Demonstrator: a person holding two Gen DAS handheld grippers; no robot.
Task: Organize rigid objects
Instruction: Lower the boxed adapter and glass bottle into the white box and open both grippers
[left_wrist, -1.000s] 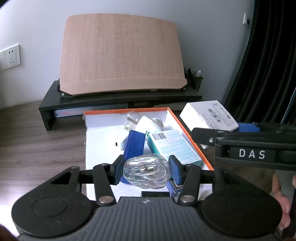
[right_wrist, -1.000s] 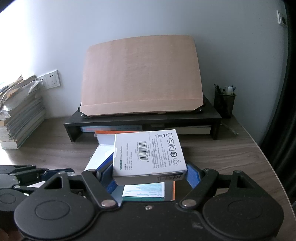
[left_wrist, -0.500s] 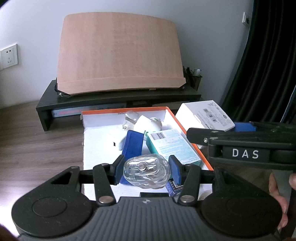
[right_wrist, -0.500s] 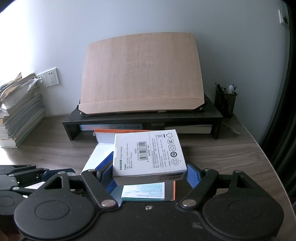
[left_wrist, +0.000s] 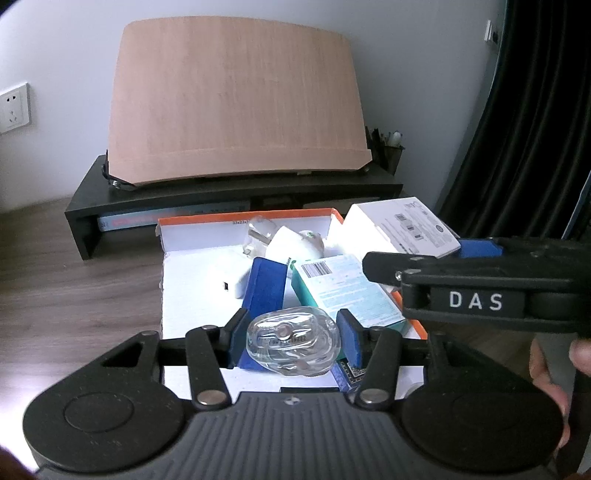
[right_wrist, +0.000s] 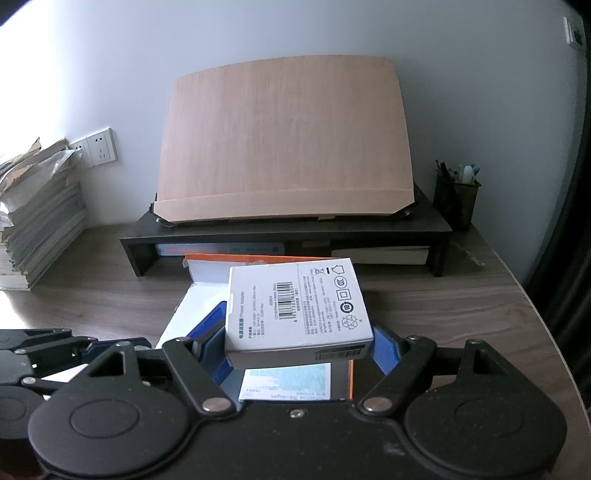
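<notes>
A: How far along are you?

B: Midway, I judge. Your left gripper (left_wrist: 291, 334) pinches a clear plastic case (left_wrist: 292, 343) low in the frame, above the orange-rimmed box (left_wrist: 236, 218). Your right gripper (right_wrist: 299, 339) clamps a white adapter box (right_wrist: 297, 308) at frame centre.

A: What's packed?

B: A teal carton (left_wrist: 345, 291), a blue box (left_wrist: 266, 284) and a white charger (left_wrist: 231, 275) lie inside. Your two held items remain to be placed.

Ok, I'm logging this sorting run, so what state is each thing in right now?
Left gripper: shut on clear case.
Clear case: held above the box.
Right gripper: shut on white carton.
White carton: held over the box's right edge.
Box: open, partly filled.
Teal carton: lying flat inside.
White charger: lying inside.
</notes>
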